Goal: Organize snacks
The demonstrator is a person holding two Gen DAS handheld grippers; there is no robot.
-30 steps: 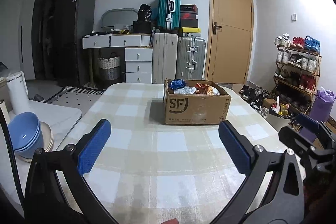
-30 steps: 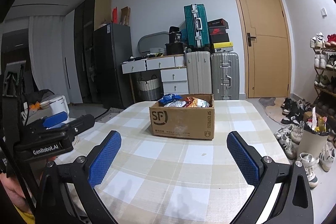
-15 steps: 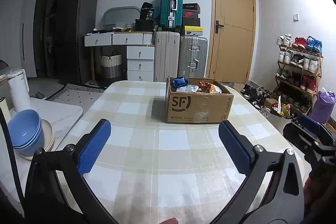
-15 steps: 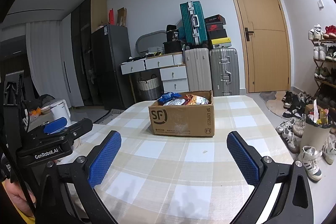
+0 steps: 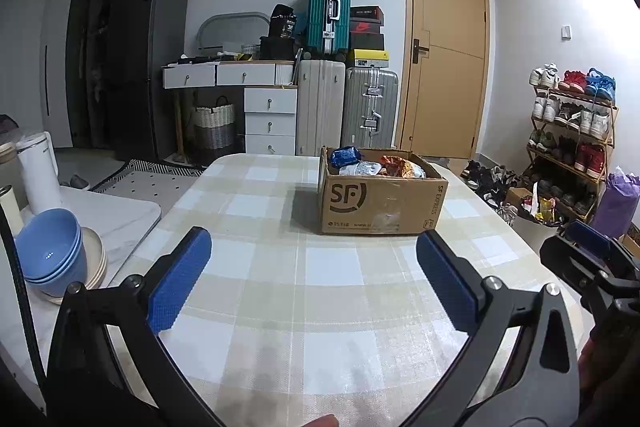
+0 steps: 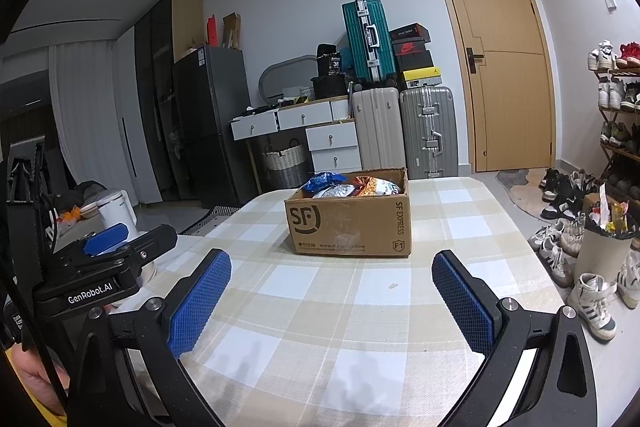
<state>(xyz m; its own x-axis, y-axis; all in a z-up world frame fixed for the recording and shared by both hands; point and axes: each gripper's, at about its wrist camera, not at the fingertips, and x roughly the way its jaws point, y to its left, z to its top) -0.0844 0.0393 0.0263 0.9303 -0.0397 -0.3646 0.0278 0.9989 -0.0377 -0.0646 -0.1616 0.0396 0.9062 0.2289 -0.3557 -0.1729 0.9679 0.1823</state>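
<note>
Left gripper (image 5: 312, 279): held wide apart over the checked tablecloth, nothing between the blue pads (image 5: 180, 283); seen also from the right wrist view at 9 o'clock, marked GenRobot.AI (image 6: 108, 247).
Right gripper (image 6: 330, 299): jaws spread wide, nothing grasped; part of it is seen at 3 o'clock in the left wrist view (image 5: 588, 263).
Cardboard box (image 5: 380, 203): set upright on the table at 12 o'clock from both grippers, well apart from the pads; SF is printed on the near face, SF EXPRESS on the right side face.
Snack bags (image 5: 376, 165): several are heaped inside the open box, rising just above its rim; a blue bag (image 5: 344, 155) is seen at the far left corner, a silver one in the middle, an orange-red one (image 5: 396, 163) to the right. From the right wrist view the same heap is seen (image 6: 352, 187).
Table (image 5: 328, 307): covered by a beige and white checked cloth; only the box is seen resting on it.
Bowls (image 5: 52, 255): blue bowls are stacked on pale plates at 9 o'clock in the left wrist view, on a white side surface beside the table.
Kettle (image 6: 116, 213): white, seen at 9 o'clock beyond the left gripper.
Suitcases (image 5: 344, 111): stood against the far wall at 12 o'clock, a teal one (image 5: 329, 13) on top.
Shoe rack (image 5: 568, 139): filled with shoes, at 3 o'clock.
Door (image 5: 448, 59): wooden, shut, at 1 o'clock.
</note>
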